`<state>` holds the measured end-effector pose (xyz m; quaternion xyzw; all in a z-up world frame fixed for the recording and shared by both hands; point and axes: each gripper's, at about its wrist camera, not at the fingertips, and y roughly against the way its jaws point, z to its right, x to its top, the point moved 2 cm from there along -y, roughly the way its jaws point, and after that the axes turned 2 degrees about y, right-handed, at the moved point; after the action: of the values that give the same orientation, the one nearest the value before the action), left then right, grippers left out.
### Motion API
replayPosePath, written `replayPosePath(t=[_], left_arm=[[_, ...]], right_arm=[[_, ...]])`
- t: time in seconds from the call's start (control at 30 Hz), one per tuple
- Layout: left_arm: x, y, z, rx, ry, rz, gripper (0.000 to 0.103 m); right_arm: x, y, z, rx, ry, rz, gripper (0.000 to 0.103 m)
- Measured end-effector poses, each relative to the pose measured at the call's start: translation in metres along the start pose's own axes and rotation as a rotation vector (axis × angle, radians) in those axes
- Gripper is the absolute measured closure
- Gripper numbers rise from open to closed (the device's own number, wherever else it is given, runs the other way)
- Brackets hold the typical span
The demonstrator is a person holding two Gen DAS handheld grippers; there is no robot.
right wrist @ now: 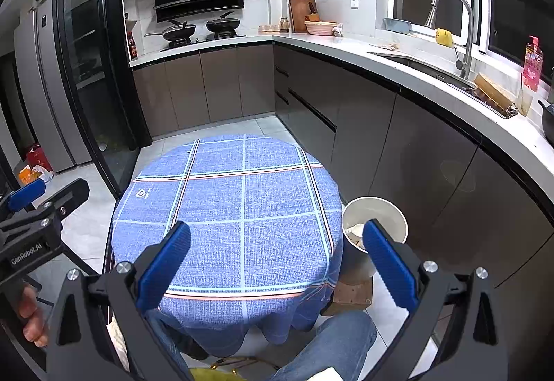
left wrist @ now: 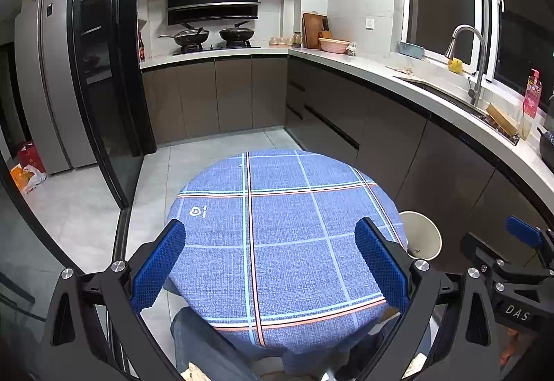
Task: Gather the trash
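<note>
A small round table under a blue checked cloth (left wrist: 284, 225) (right wrist: 235, 208) stands before me, its top bare. A white waste bin (left wrist: 424, 235) (right wrist: 377, 211) stands on the floor at the table's right edge; crumpled pale trash (right wrist: 355, 232) lies inside it. My left gripper (left wrist: 271, 260) hovers open above the table's near half, nothing between its blue pads. My right gripper (right wrist: 277, 263) is open too, above the table's near right edge, its right finger (right wrist: 387, 263) in front of the bin. Each gripper shows at the other view's edge.
A person's jeans-clad legs (right wrist: 332, 343) are below the table's near side. A brown block (right wrist: 353, 294) sits under the bin. Kitchen cabinets and a counter with a sink (right wrist: 446, 69) run along the right; a fridge (left wrist: 45, 87) and bags (left wrist: 27, 173) stand at left.
</note>
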<state>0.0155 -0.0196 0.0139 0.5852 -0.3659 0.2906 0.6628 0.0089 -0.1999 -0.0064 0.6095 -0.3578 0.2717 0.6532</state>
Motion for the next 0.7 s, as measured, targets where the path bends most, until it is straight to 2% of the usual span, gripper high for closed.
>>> replayPosePath(t=[0.7], left_arm=[[-0.0020,-0.0007,-0.0041,-0.002,0.009,-0.001,0.008]], right_arm=[[0.0034,-0.0001,0.0014,0.003,0.002,0.004,0.003]])
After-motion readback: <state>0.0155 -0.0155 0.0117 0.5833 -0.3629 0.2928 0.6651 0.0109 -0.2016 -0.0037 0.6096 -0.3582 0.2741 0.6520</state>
